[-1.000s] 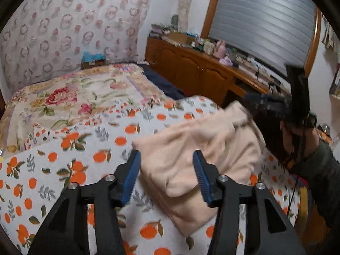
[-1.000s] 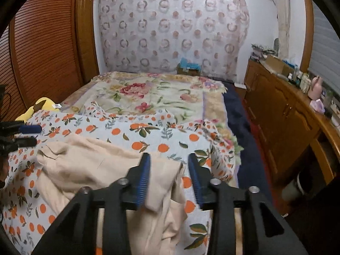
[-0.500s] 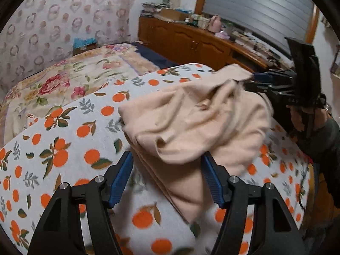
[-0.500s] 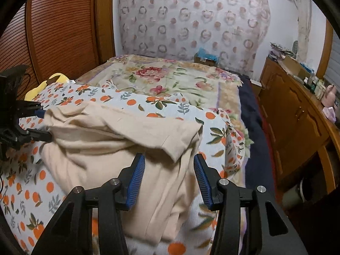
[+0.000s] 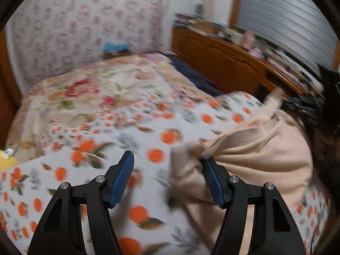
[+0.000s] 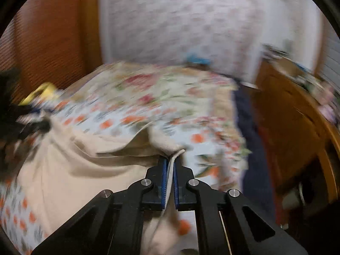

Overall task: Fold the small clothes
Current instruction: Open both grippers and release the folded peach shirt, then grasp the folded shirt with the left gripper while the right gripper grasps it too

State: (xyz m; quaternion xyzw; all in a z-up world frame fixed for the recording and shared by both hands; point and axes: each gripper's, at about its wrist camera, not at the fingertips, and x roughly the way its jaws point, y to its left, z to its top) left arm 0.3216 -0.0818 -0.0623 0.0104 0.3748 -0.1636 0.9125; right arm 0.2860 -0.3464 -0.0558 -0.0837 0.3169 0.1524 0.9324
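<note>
Both views are motion-blurred. The dresser clutter [image 5: 244, 36] at 1 o'clock is unreadable. The garment [image 6: 70, 170] runs under the right gripper [image 6: 169, 161], its lower edge cut off at 6 o'clock.

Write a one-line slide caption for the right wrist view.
Right gripper shut on a bunched edge of the beige garment, which lies on the orange-print bedspread; image motion-blurred.

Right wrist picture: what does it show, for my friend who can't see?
The right gripper has its jaws shut on an edge of a beige garment. The garment lies rumpled on a bedspread printed with oranges. The picture is blurry.
</note>
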